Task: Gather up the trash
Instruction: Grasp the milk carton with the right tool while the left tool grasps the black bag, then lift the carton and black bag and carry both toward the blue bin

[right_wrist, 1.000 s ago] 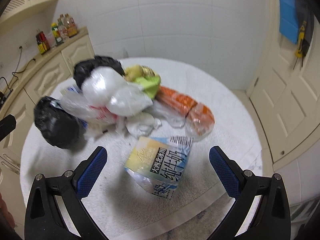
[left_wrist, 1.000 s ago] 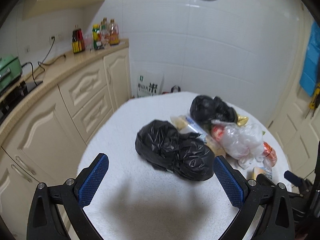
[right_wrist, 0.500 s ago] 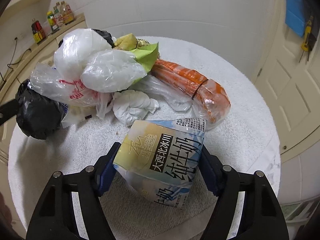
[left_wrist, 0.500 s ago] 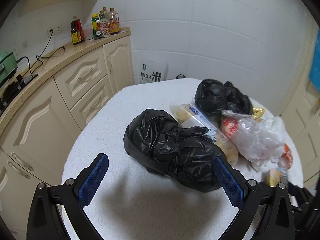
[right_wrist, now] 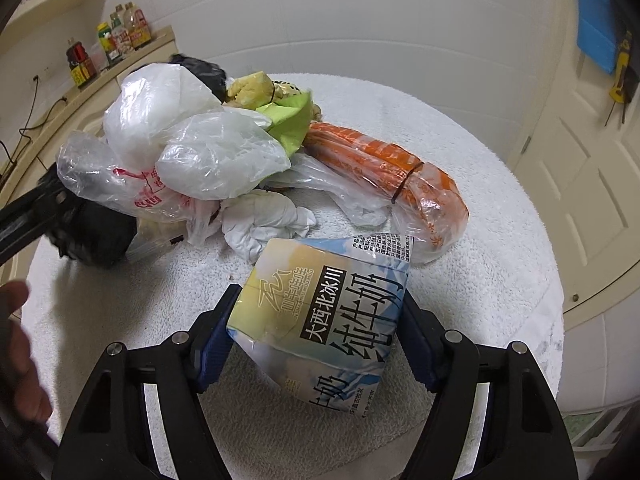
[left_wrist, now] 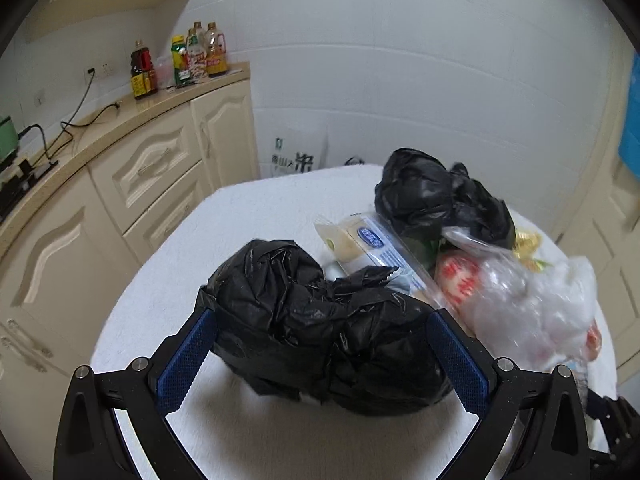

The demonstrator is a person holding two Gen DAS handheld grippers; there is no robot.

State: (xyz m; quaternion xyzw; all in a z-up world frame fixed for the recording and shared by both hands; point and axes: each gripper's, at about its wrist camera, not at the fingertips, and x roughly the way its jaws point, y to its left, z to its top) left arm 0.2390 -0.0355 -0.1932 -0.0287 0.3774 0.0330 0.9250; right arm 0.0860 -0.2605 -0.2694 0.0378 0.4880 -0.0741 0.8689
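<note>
Left wrist view: the left gripper (left_wrist: pixel 320 354) has its blue fingers (left_wrist: pixel 182 364) pressed against both sides of a black bag (left_wrist: pixel 320 328) resting on the white tabletop (left_wrist: pixel 248 216). Just behind it lies a clear wrapper (left_wrist: pixel 372 246), then a second black bag (left_wrist: pixel 436 198) farther back. In the right wrist view, the right gripper (right_wrist: pixel 316 344) is clamped on a milk carton (right_wrist: pixel 324 316) near the tabletop's front edge. Beyond it sit a white wad (right_wrist: pixel 264 226), an orange bag (right_wrist: pixel 392 176) and clear plastic bags (right_wrist: pixel 188 140).
</note>
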